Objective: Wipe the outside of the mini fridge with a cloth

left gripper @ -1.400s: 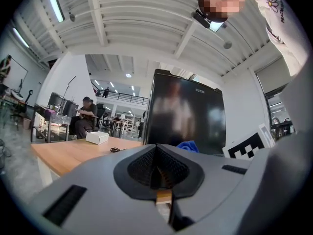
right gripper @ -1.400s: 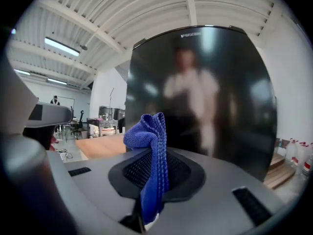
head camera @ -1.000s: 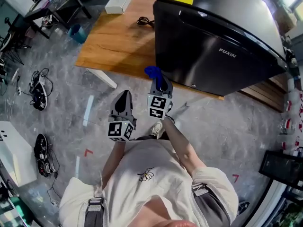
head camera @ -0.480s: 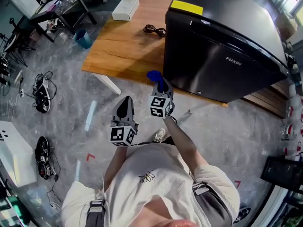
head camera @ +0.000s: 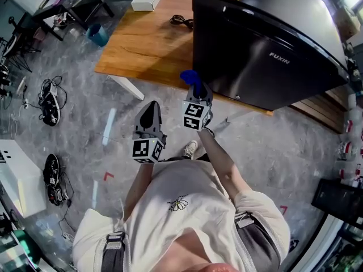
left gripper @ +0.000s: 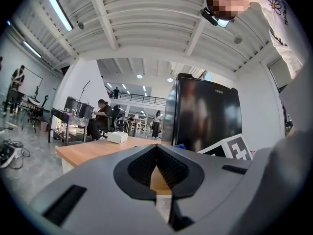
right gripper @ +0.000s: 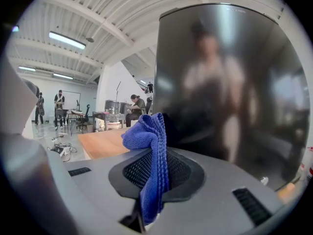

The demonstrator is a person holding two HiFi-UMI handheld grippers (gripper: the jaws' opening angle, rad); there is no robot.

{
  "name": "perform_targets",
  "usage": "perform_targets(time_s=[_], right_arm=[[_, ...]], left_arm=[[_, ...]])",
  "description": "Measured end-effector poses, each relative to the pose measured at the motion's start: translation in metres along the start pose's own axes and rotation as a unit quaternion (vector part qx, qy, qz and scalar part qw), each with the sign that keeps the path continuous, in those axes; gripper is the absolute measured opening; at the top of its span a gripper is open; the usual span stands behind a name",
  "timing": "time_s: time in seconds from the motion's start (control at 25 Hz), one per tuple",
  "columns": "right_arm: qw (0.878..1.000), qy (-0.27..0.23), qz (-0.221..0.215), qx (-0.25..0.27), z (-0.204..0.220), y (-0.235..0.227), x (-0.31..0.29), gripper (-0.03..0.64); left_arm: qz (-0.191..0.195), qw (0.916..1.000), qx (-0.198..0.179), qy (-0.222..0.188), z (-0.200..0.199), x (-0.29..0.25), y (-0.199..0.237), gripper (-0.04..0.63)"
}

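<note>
Seemingly moments from the first stroke, a person on a workshop floor faces the mini fridge, which stands on the right side of a low wooden platform, its door toward the two handheld tools. The step in hand looks like the approach: the door is broad and flat, so the job would go best with the cloth laid flat against it and drawn in long overlapping passes from the top edge down, with enough pressure to keep fabric, not hard plastic, against the finish. The right gripper has its tongs pinching the cloth, which is near the door's lower left corner and appears not yet to touch it. The left gripper is held lower and nearer the person, its tongs pressed together on nothing; it could steady the cabinet if the fridge slides. The fridge is a boxy shell of glossy black, mirror-like enough to show a blurred reflection, so streaks would probably show; a yellow label sits on its far top corner. The platform is smooth, warm-grained board. The grippers are matte grey plastic with ribbed black pads. The cloth is a looped blue pile with stitched edges, bunched above the jaws.
</note>
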State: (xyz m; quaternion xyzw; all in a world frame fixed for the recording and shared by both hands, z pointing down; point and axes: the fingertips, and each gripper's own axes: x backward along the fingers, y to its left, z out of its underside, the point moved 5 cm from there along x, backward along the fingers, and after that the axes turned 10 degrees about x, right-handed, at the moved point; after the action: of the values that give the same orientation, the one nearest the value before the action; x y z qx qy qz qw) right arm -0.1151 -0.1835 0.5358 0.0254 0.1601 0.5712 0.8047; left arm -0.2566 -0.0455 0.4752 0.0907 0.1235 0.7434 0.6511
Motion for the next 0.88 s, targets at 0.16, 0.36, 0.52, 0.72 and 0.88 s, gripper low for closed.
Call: perform_targets(time_s=[0.16,0.36,0.52,0.72,0.88], right_arm=[[1.000,0.005,0.012,-0.014,0.004,-0.018,0.013,0.061],[0.999,0.008,0.035,-0.016,0.009,-0.057,0.038,0.061],[0.998,0.015,0.061,-0.017,0.021,-0.095,0.060,0.061],[0.993,0.033,0.109,-0.026,0.044,-0.143,0.085,0.061],[0.987,0.047,0.149,-0.031,0.060,-0.184,0.103,0.061]], left_arm=[[0.007,1.0000,0.005,0.004,0.005,-0.004,-0.013,0.005],[0.026,0.9995,0.013,0.008,0.012,-0.018,-0.041,0.005],[0.049,0.9986,0.017,0.011,0.019,-0.030,-0.068,0.005],[0.082,0.9963,0.018,0.022,0.032,-0.039,-0.103,0.005],[0.102,0.9942,0.014,0.031,0.040,-0.044,-0.127,0.005]])
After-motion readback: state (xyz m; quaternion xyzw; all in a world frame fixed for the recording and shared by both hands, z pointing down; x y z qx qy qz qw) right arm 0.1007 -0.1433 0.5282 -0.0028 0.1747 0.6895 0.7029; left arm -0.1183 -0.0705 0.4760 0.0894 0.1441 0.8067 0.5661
